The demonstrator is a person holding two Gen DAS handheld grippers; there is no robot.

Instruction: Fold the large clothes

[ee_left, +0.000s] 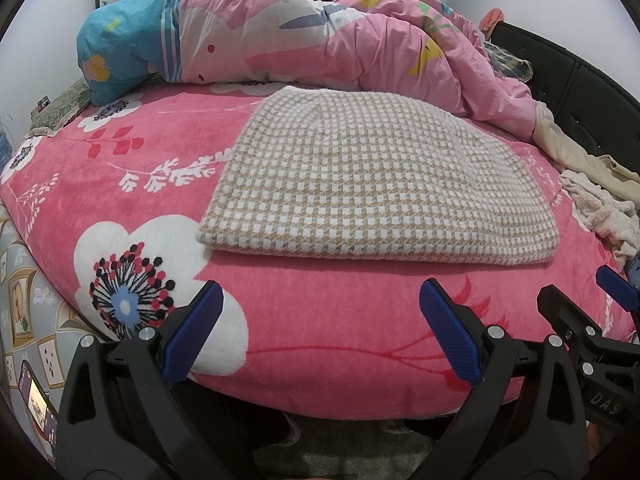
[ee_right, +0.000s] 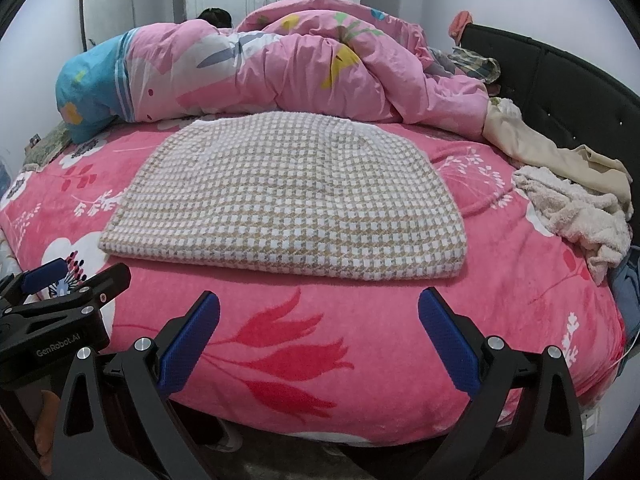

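Pink bed [ee_left: 320, 340], folded checked garment [ee_left: 372, 184] flat. Both claws [ee_left: 320, 332] [ee_right: 320, 332] apart, empty. Risk: one-layer grab unfolds stack.

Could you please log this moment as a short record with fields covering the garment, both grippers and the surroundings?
garment: checked beige-and-white knit, folded flat on the pink floral bedspread
left gripper: open, empty, short of the garment's near edge
right gripper: open, empty, also short of it
behind garment: bunched pink duvet
right side of bed: cream fleece item and beige clothing, unfolded
headboard: black, padded
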